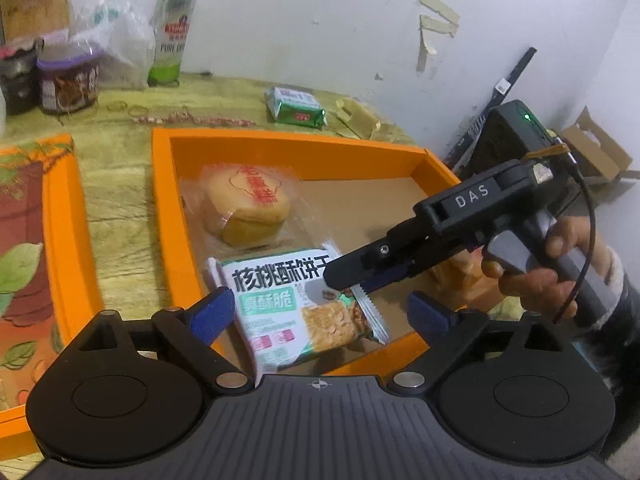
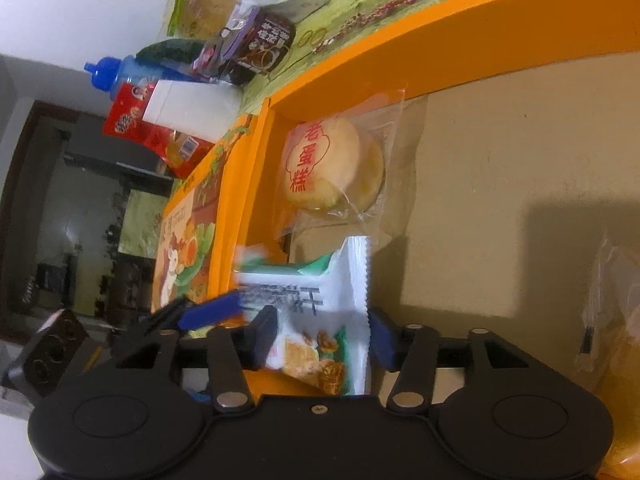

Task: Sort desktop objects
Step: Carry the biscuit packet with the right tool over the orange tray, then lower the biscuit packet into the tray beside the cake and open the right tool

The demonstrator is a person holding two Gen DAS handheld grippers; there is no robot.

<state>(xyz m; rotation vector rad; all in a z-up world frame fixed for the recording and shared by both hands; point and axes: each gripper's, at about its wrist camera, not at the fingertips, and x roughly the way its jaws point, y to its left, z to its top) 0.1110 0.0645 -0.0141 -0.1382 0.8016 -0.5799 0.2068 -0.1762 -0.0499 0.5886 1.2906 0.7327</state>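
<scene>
Two hand-held grippers, seemingly open, flank biscuit packet (image 1: 298, 308).

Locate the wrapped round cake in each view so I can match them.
Left wrist view: wrapped cake sits centre-left, in the orange box's far left corner.
Right wrist view: cake sits just above centre, against the box wall.
Shared landmark: the white-and-green biscuit packet lying beside it.
</scene>
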